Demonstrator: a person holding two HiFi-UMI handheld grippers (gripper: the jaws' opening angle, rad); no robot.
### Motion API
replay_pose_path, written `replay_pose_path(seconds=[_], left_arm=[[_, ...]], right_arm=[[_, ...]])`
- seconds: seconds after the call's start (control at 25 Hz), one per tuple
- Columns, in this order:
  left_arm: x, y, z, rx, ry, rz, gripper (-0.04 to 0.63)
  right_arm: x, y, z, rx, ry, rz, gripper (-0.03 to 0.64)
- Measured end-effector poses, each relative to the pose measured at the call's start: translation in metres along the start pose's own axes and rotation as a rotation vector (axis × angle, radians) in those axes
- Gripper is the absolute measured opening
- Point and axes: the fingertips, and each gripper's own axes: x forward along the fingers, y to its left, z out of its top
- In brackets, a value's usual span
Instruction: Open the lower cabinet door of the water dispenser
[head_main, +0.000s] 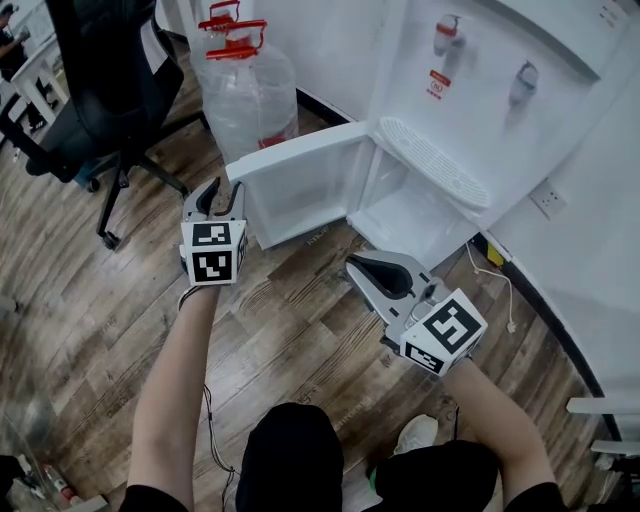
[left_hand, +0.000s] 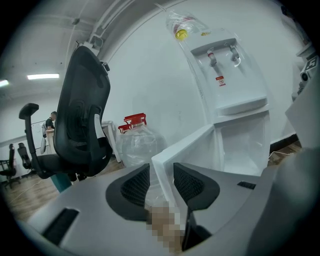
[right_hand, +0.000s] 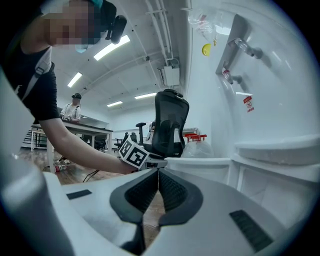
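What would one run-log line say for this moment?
cabinet door: open | left gripper: jaws astride its edge | right gripper: jaws shut, empty

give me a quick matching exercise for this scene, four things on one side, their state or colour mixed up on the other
1 left gripper
2 right gripper
3 cabinet door
4 water jug

a swung open
b clear, red handle on top
c jaws together, nothing in them
d door's edge between its jaws

Pairs: 1-d, 2-c, 3-a, 4-b
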Motion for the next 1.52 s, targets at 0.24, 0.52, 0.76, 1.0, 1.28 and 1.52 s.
replay_pose_path(seconds=[0.24, 0.52, 0.76, 1.0, 1.28, 1.52], left_arm=[[0.007, 0.003, 0.000, 0.020, 0.017, 0.017, 0.157], [0.009, 0.004, 0.003, 0.037, 0.022, 0.026, 0.153], [-0.006, -0.002, 0.017, 0.028, -0.031, 0.015, 0.153], [-0.025, -0.035, 0.048, -0.006, -0.124, -0.054, 0.094], [-0.048, -0.117, 0.073, -0.062, -0.186, -0.230, 0.018], [-0.057, -0.199, 0.084, -0.078, -0.204, -0.388, 0.015]], right_arm=[[-0.008, -0.007, -0.002, 0.006, -0.004, -0.018, 0.026], [-0.009, -0.008, -0.003, 0.009, -0.004, -0.018, 0.026], [-0.015, -0.014, -0.002, 0.021, -0.015, -0.033, 0.026], [-0.025, -0.023, -0.002, 0.041, -0.024, -0.056, 0.026], [-0.052, -0.043, -0.001, 0.062, -0.044, -0.112, 0.026], [-0.094, -0.061, -0.004, 0.072, -0.069, -0.183, 0.025]])
